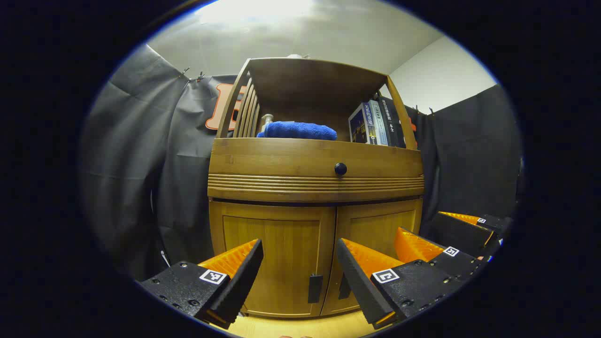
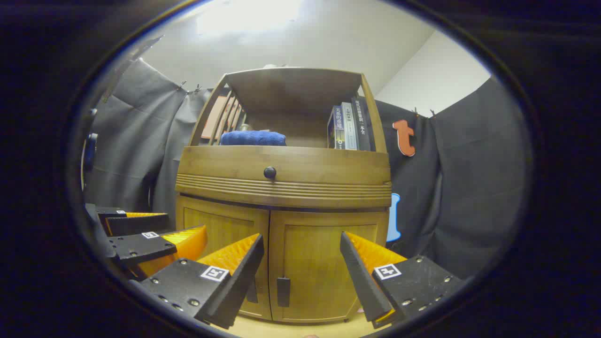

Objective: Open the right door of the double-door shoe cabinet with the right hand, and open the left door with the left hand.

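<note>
facing closed cabinet doors [image 1: 277,253], both tongs wide: left [image 1: 298,272], right [image 2: 300,272]; book spines [image 2: 350,126] unreadable.

Honey-brown cabinet [image 2: 281,188], blue towel [image 2: 253,138]

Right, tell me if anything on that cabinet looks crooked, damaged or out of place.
Nothing stands out. Both doors, the left door and right door, sit shut and flush; the blue towel and books rest tidily on the shelf.

Book spines [image 2: 350,126]: print too small, illegible.
</note>
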{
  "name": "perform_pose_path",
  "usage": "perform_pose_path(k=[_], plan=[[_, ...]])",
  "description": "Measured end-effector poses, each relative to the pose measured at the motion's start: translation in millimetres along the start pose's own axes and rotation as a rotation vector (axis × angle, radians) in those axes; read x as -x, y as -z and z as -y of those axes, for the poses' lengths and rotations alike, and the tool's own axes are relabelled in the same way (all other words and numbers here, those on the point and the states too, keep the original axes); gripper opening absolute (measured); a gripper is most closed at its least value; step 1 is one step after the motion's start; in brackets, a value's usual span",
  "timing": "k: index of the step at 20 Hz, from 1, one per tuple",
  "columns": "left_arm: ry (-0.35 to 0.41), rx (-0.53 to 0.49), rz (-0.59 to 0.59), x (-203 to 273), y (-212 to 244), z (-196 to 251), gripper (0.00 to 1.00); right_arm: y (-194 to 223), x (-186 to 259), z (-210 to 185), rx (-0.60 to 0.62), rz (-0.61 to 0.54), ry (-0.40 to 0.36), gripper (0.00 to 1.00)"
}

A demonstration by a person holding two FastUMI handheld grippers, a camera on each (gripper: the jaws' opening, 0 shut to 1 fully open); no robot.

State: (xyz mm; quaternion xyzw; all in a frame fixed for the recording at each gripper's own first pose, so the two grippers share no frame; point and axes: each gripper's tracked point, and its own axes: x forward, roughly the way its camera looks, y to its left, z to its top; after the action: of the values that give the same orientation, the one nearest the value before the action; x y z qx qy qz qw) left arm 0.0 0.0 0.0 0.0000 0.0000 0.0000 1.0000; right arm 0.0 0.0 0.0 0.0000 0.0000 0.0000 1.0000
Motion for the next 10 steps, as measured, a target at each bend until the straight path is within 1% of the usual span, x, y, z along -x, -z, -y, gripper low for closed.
perform_pose_path(k=[1,2,3,4,5,6,7,10], plan=[[-0.007,-0.002,0.003,0.9,-0.9,-0.5,0.97,-1.0,0.3,0.8,0.001,0.001,0.004,0.96],[-0.016,-0.006,0.01,1.4,-3.4,-1.3,0.96,-1.5,0.5,2.4,0.002,0.005,0.011,0.96],[-0.021,-0.011,0.017,2.3,-4.9,-1.4,0.94,-1.6,1.0,2.9,0.003,0.006,0.015,0.98],[-0.026,-0.014,0.024,2.9,-7.1,-1.7,0.97,-1.0,0.9,2.4,0.001,0.007,0.016,0.96],[-0.029,-0.015,0.028,3.2,-7.7,-1.8,0.95,-0.2,0.3,0.9,-0.003,0.004,0.014,0.96],[-0.03,-0.015,0.03,3.3,-8.3,-2.1,0.97,1.2,-0.8,1.2,-0.007,0.001,0.011,0.97],[-0.032,-0.015,0.028,3.4,-7.7,-2.6,0.95,1.8,-1.5,0.8,-0.008,-0.001,0.009,0.96],[-0.044,-0.017,0.015,3.7,-4.7,-6.0,0.95,4.7,-3.2,-0.8,-0.01,-0.007,-0.007,0.96]])
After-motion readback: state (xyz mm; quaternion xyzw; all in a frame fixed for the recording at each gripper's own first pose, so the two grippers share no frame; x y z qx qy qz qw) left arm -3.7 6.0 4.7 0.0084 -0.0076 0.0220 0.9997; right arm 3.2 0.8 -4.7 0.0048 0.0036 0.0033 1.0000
